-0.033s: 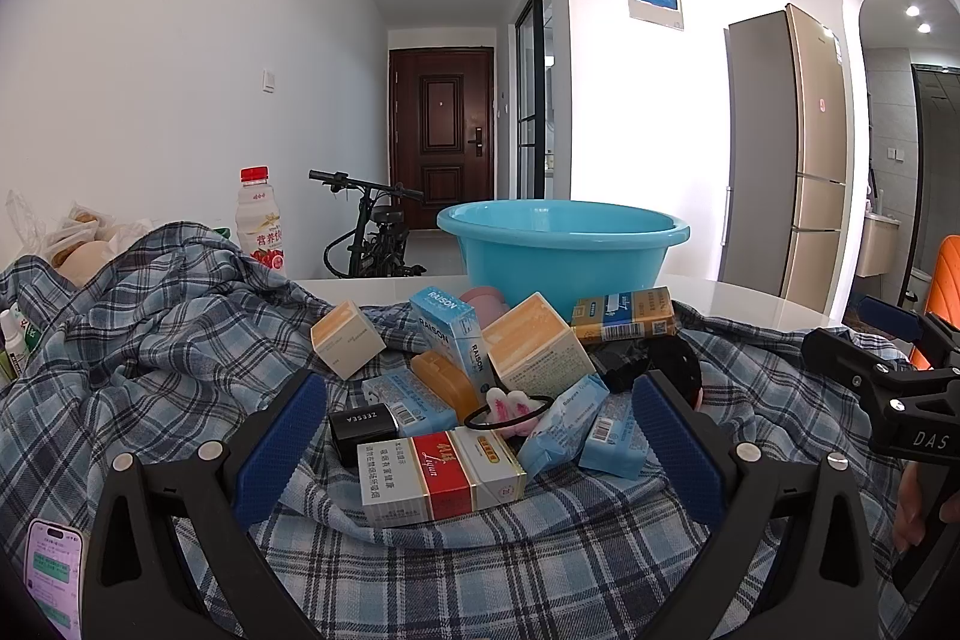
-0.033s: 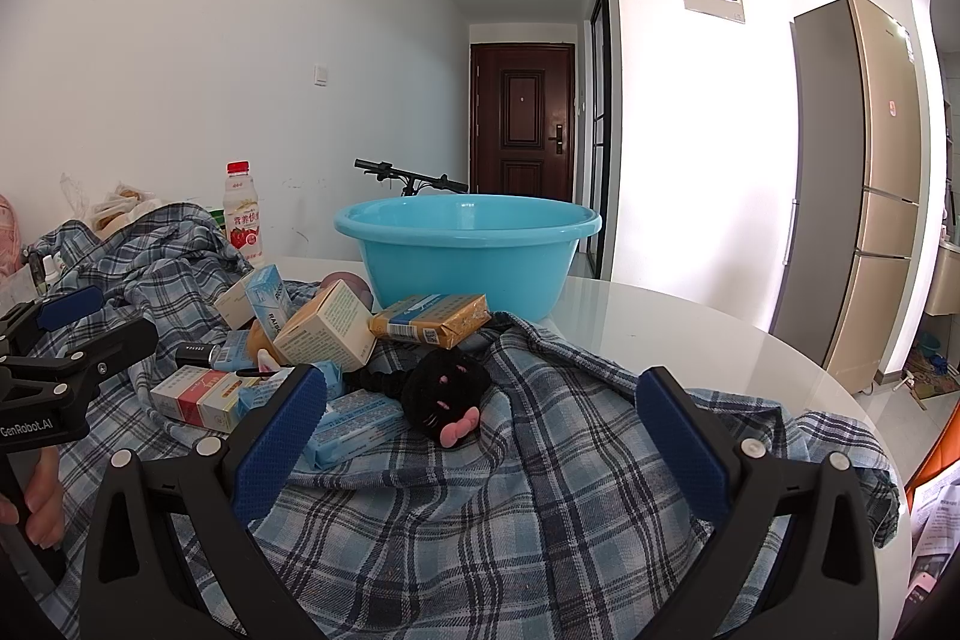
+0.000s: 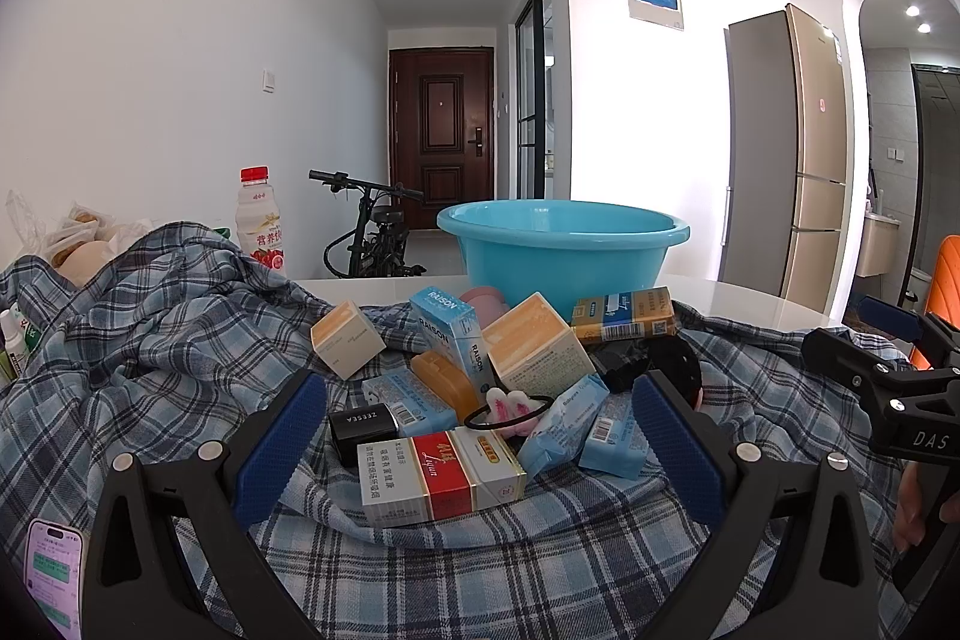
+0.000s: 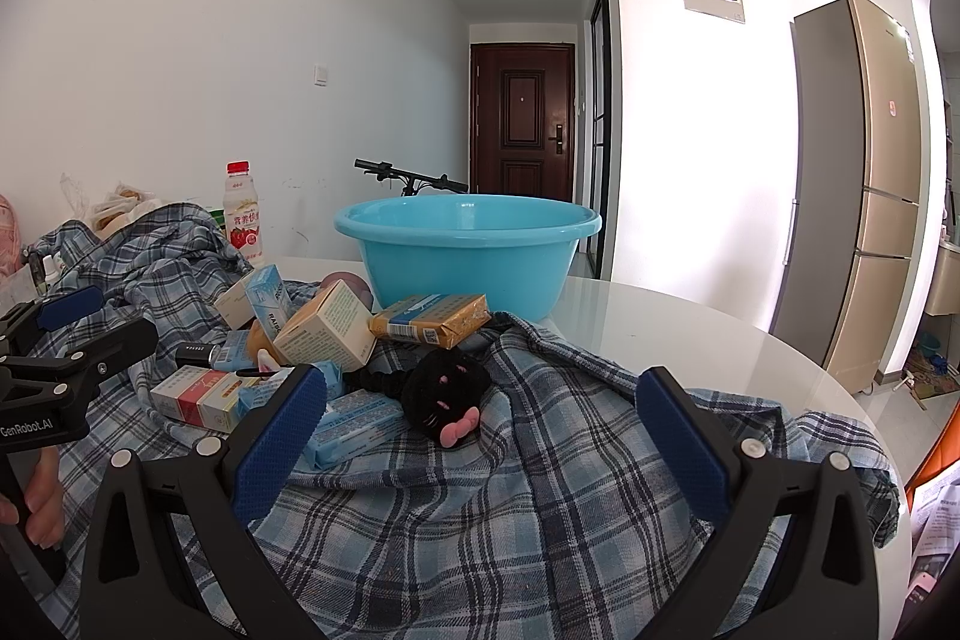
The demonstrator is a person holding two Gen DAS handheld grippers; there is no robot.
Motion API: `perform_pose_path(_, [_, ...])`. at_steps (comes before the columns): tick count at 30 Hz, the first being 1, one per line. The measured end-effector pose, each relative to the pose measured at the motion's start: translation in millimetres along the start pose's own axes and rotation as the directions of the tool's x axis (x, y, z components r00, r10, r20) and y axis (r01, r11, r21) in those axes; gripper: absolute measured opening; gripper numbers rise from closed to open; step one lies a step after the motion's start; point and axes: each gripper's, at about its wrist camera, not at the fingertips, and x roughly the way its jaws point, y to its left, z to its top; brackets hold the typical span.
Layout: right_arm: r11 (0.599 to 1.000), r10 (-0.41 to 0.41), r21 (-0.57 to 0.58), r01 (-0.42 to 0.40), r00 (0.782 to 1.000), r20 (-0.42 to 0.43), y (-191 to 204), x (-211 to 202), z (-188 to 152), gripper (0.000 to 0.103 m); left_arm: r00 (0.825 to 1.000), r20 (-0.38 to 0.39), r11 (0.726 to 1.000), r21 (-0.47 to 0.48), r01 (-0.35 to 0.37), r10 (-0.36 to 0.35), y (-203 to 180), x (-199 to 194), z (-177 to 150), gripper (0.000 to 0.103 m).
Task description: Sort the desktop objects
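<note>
Both tongs spread wide, nothing between the blue pads: left tongs (image 3: 480, 436) low in the left wrist view over the pile, right tongs (image 4: 480, 436) low in the right wrist view over bare cloth. Handles cut off by the bottom edge in both views.

Checked cloth (image 3: 150, 340) bunched across the lower half, hiding most of the white table (image 4: 660, 328). Blue basin (image 3: 564, 250) upright at centre beyond the pile, inside hidden by its rim. Pile of small things heaped at lower centre on the cloth, just in front of the basin: red and white carton (image 3: 441, 478) nearest, flat, small print hard to read; cream box (image 3: 537, 346) tilted behind it; yellow packet (image 3: 624, 316) against the basin, partly covered; blue and white box (image 3: 453, 334) leaning; light blue packets (image 3: 612, 439) at right, half behind the right pad. Black plush toy (image 4: 444, 394) with pink bow, mostly hidden in the left view. Small black box (image 3: 363, 427), partly behind the left pad. Milk bottle (image 3: 259, 226) at mid left, base hidden by cloth. Phone (image 3: 54, 574) cut off at lower left.
</note>
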Motion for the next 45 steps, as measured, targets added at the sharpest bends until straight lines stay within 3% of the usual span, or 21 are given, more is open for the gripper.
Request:
perform_pose_path(31, [1.0,0.018,-0.01,-0.018,0.999,-0.031,2.5,9.2,-1.1,0.103,1.0,-0.022,1.0,-0.005,-0.005,0.005,2.1,3.6,-2.5,0.103])
perform_pose_path(39, [1.0,0.026,0.009,-0.025,0.995,-0.097,-1.8,18.0,-1.4,0.103,0.998,-0.067,1.0,-0.008,-0.005,0.005,1.9,11.7,-1.7,0.103])
perform_pose_path(45, [1.0,0.025,0.011,-0.024,0.988,-0.155,-5.3,25.5,-3.0,0.103,0.99,-0.142,1.0,-0.026,-0.004,0.0,5.2,26.0,-1.2,0.103])
